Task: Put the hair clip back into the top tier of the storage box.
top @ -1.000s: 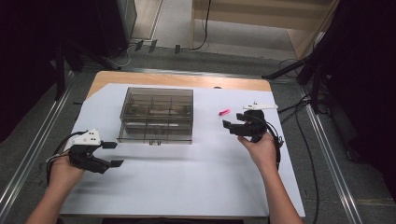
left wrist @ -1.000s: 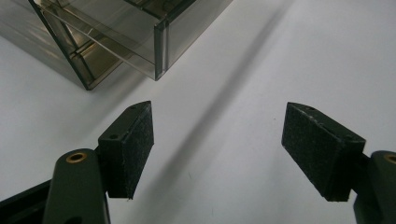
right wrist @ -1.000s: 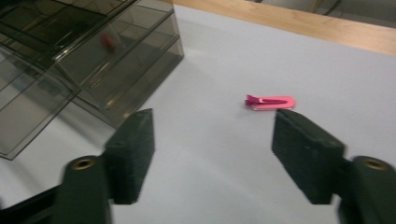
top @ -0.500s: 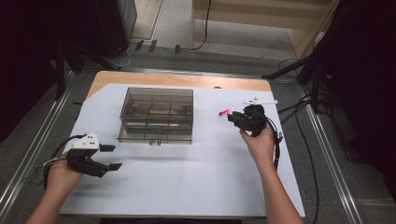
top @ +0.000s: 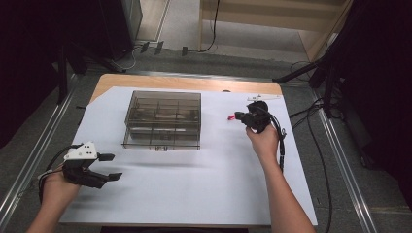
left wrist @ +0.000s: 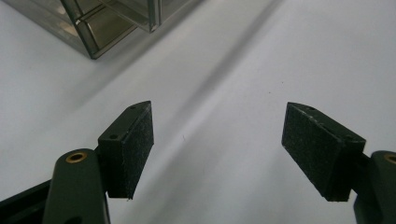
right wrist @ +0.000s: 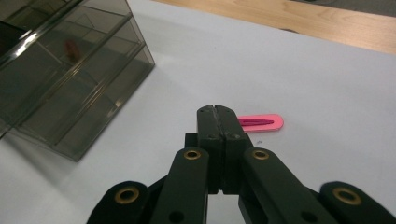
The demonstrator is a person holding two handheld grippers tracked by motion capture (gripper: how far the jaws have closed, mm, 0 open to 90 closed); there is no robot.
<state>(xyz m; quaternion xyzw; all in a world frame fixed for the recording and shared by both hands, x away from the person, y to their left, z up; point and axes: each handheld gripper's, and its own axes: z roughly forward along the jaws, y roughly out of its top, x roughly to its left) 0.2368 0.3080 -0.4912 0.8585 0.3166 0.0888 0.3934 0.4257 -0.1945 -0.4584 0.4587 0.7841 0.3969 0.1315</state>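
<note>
A smoky clear plastic box [top: 163,119] with several compartments sits at the middle back of the white paper [top: 194,184]; its corner [left wrist: 93,28] is in the left gripper view and its side [right wrist: 60,74] in the right gripper view. A small flat pink piece [top: 238,116] [right wrist: 261,122] lies on the paper right of the box. My right gripper [top: 245,118] [right wrist: 217,109] is shut, its jaw tips right over the near end of the pink piece, hiding that end. My left gripper [top: 115,166] [left wrist: 217,154] is open over bare paper at the front left, nothing between its pads.
A small white object [top: 262,97] lies at the back right near the wooden table edge [top: 194,83]. Cables trail from both grippers. Metal rails run along both sides of the table on the floor.
My right gripper has moved forward and left up to the pink piece. My left gripper has drawn back toward the front-left corner, still open.
</note>
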